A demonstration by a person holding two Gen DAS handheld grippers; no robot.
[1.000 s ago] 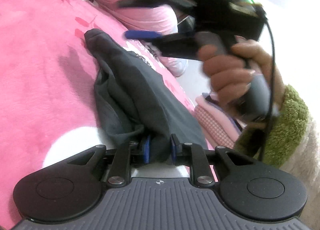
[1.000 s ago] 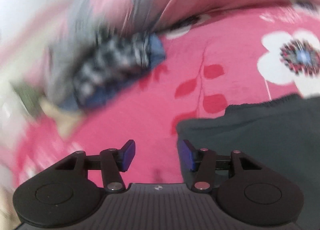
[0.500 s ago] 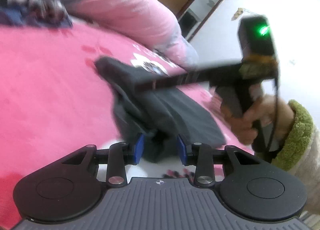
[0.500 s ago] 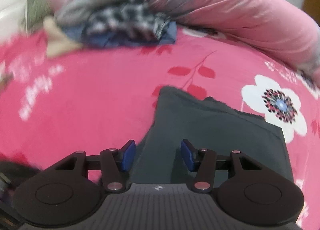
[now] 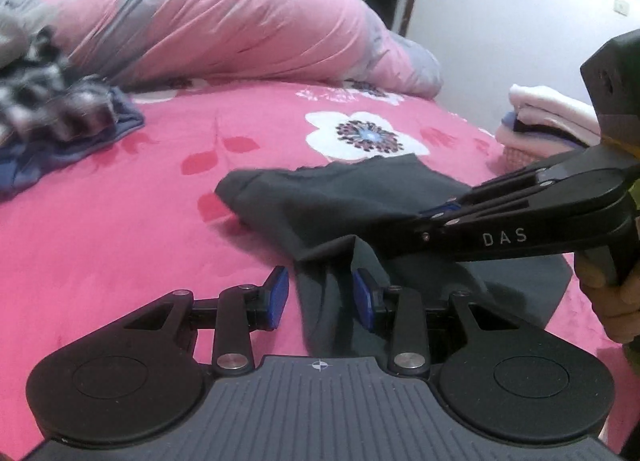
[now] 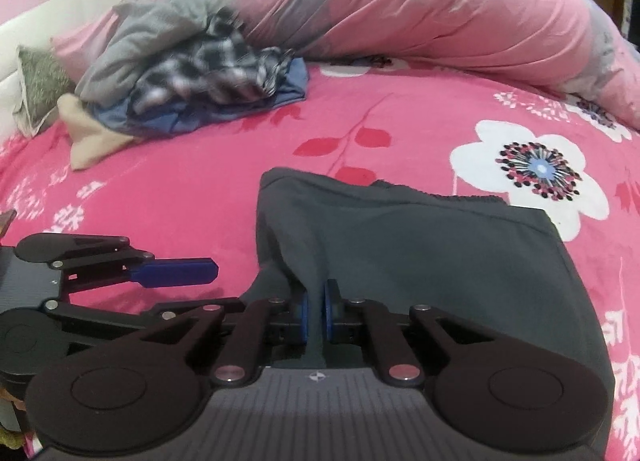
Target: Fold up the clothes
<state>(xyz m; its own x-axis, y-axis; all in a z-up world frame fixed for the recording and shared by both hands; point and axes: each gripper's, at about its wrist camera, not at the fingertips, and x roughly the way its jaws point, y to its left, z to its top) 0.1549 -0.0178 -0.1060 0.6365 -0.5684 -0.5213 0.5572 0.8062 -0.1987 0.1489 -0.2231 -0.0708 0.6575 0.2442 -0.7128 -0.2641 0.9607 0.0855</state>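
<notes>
Right hand-held gripper (image 6: 316, 313) clamped on dark grey garment (image 6: 420, 253)
Left hand-held gripper (image 5: 320, 297) stands apart, fabric between its pads, mid-bed (image 5: 120, 229).

Dark grey garment (image 6: 420, 257), partly folded, lying on the pink floral bed (image 6: 180, 197); near edge bunched and lifted, hemmed far edge flat beside a white flower print.

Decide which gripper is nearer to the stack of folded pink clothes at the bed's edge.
The right gripper. It reaches in from the side where the stack of folded pink clothes sits, clamped on the dark grey garment. The left gripper is farther, at the garment's near edge.
</notes>
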